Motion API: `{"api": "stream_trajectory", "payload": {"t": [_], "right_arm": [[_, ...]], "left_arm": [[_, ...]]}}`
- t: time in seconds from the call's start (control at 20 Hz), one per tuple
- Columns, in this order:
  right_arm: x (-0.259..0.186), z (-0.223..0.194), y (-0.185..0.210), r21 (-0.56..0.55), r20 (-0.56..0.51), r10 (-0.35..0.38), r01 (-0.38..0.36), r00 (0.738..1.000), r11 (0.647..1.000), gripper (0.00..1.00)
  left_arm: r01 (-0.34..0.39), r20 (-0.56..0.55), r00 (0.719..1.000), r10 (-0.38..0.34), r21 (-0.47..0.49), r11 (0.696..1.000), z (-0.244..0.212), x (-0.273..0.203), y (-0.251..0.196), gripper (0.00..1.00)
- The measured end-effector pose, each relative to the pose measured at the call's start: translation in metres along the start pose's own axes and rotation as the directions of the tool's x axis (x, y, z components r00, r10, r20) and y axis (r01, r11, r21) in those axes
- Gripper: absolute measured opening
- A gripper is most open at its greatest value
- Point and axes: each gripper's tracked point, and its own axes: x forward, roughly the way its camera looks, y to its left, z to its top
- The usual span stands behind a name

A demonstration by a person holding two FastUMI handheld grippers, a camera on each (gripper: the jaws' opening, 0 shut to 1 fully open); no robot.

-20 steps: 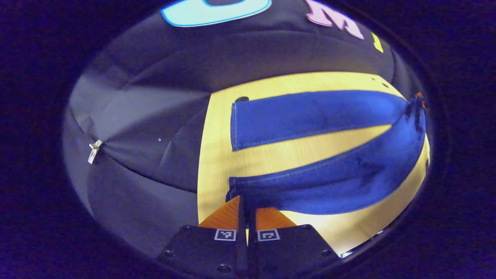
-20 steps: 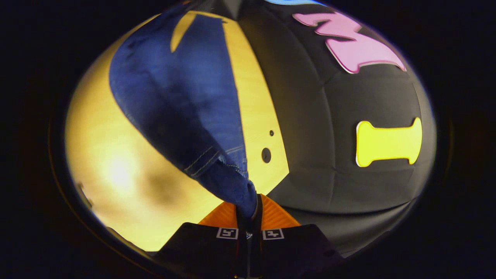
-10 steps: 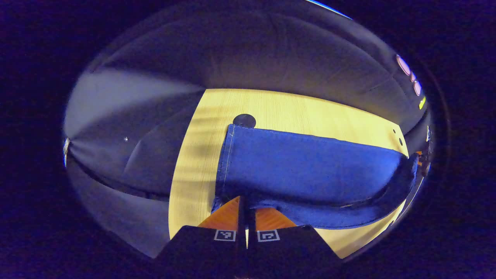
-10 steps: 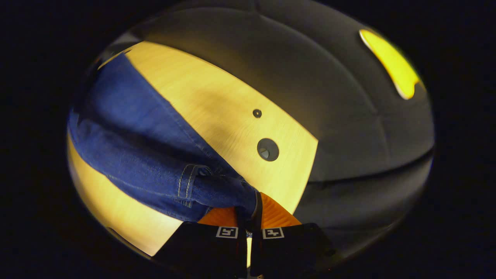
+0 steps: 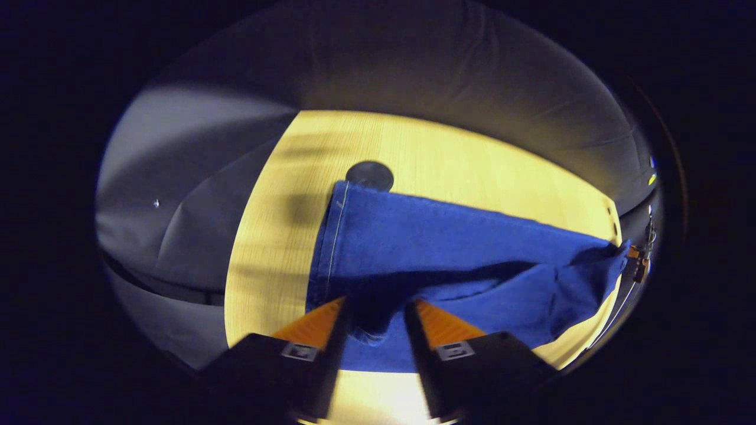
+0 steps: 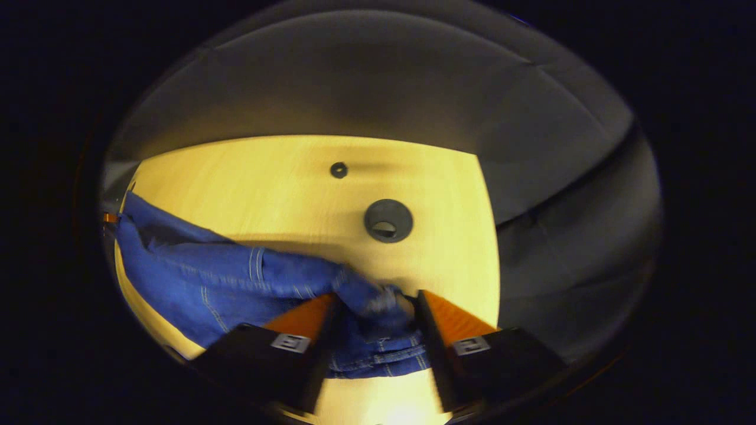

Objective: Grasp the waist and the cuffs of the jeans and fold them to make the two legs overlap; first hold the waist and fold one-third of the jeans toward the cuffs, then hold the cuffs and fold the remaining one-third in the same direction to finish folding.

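L gripper [image 5: 375,310] spread, denim btwn | R gripper [image 6: 373,307] spread | jeans [image 5: 449,248] on table [image 5: 472,171], legs overlapped

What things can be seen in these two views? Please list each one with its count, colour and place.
jeans: one pair, blue, lying on the table with one leg over the other.
table: one, light wood, under the jeans.
round holes: two in the right gripper view, dark, in the tabletop beyond the jeans; one in the left gripper view, at the cuff.
booth wall: black cloth, behind the table.
left gripper: one, jaws open over the cuff.
right gripper: one, jaws open over the waist.
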Motion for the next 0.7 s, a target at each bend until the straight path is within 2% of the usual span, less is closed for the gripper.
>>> {"api": "stream_trajectory", "payload": {"t": [0.1, 0.2, 0.25, 0.35, 0.45, 0.55, 0.6, 0.65, 0.7], "right_arm": [[-0.014, 0.003, 0.004, 0.138, 0.074, 0.030, -0.040, 0.997, 0.990, 0.98], [-0.032, 0.002, 0.010, 0.266, 0.151, 0.058, -0.097, 0.987, 0.959, 0.99], [-0.036, -0.001, 0.007, 0.296, 0.186, 0.052, -0.106, 0.981, 0.949, 0.99], [-0.053, -0.008, 0.003, 0.328, 0.252, -0.002, -0.083, 0.968, 0.941, 0.99], [-0.071, -0.019, 0.005, 0.358, 0.309, -0.044, -0.073, 0.950, 0.931, 0.99], [-0.085, -0.031, 0.006, 0.398, 0.359, -0.087, -0.068, 0.929, 0.915, 0.99], [-0.091, -0.036, 0.005, 0.427, 0.380, -0.115, -0.064, 0.918, 0.902, 0.99], [-0.092, -0.044, 0.004, 0.462, 0.388, -0.144, -0.057, 0.910, 0.885, 0.99], [-0.090, -0.050, 0.006, 0.496, 0.387, -0.156, -0.063, 0.909, 0.866, 0.99]], "left_arm": [[-0.049, 0.145, 0.988, 0.045, 0.025, 0.998, 0.024, -0.029, 0.005, 0.98], [-0.088, 0.289, 0.955, 0.071, 0.047, 0.995, 0.040, -0.071, 0.004, 0.97], [-0.106, 0.353, 0.932, 0.080, 0.055, 0.993, 0.044, -0.089, 0.001, 0.97], [-0.209, 0.457, 0.876, 0.151, 0.079, 0.975, 0.039, -0.124, -0.001, 0.97], [-0.300, 0.535, 0.825, 0.181, 0.143, 0.943, 0.028, -0.159, -0.015, 0.97], [-0.299, 0.601, 0.788, 0.132, 0.185, 0.936, 0.006, -0.176, -0.044, 0.97], [-0.264, 0.614, 0.784, 0.092, 0.194, 0.945, -0.009, -0.179, -0.062, 0.97], [-0.220, 0.587, 0.807, 0.058, 0.209, 0.953, -0.033, -0.180, -0.082, 0.98], [-0.204, 0.595, 0.803, 0.045, 0.203, 0.958, -0.050, -0.185, -0.099, 0.98]]}}
